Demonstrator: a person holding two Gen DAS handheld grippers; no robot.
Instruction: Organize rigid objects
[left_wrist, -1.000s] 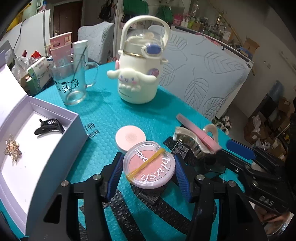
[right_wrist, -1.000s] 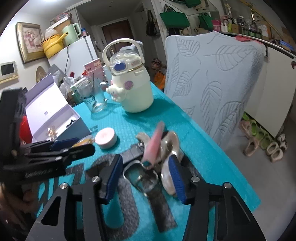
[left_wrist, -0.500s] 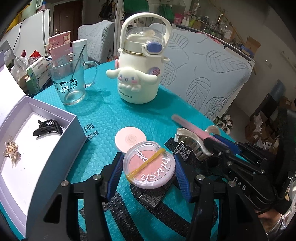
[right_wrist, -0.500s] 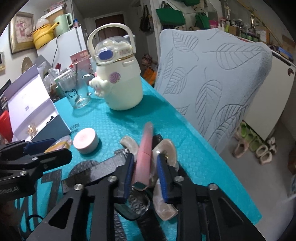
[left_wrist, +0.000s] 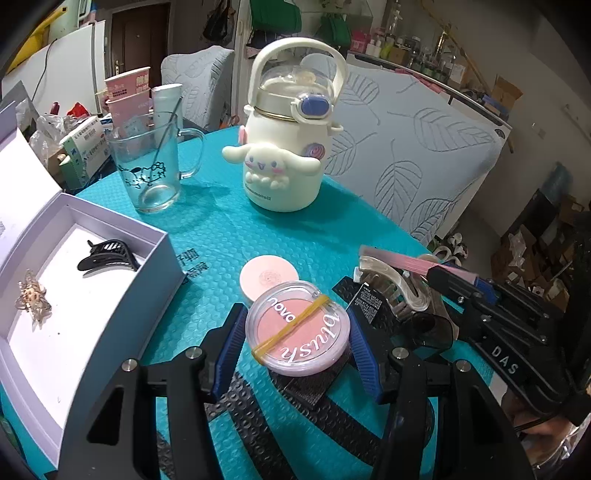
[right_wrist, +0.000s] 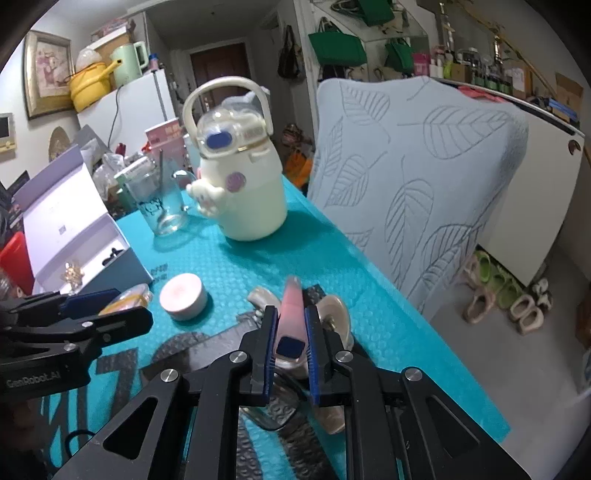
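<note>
My left gripper (left_wrist: 295, 332) is open, its blue pads on either side of a round blush compact (left_wrist: 297, 328) with a yellow rubber band, lying on the teal mat. My right gripper (right_wrist: 290, 325) is shut on a pink nail file (right_wrist: 290, 310) and holds it just above a pearly hair claw (right_wrist: 332, 314). In the left wrist view the file (left_wrist: 406, 261) sticks out over the claw (left_wrist: 391, 284). A small pink round case (left_wrist: 269, 277) lies beyond the compact. An open white box (left_wrist: 92, 295) at the left holds a black hair claw (left_wrist: 109, 254) and a gold clip (left_wrist: 32, 301).
A cream character water bottle (left_wrist: 284, 147) and a glass mug (left_wrist: 151, 170) with a spoon stand at the back of the table. A grey leaf-pattern chair (right_wrist: 417, 177) is close to the table's right edge. Cups and boxes crowd the far left.
My right gripper has closed on the pink nail file and lifted its end off the hair claw. The left gripper has stayed around the compact, barely moving.
</note>
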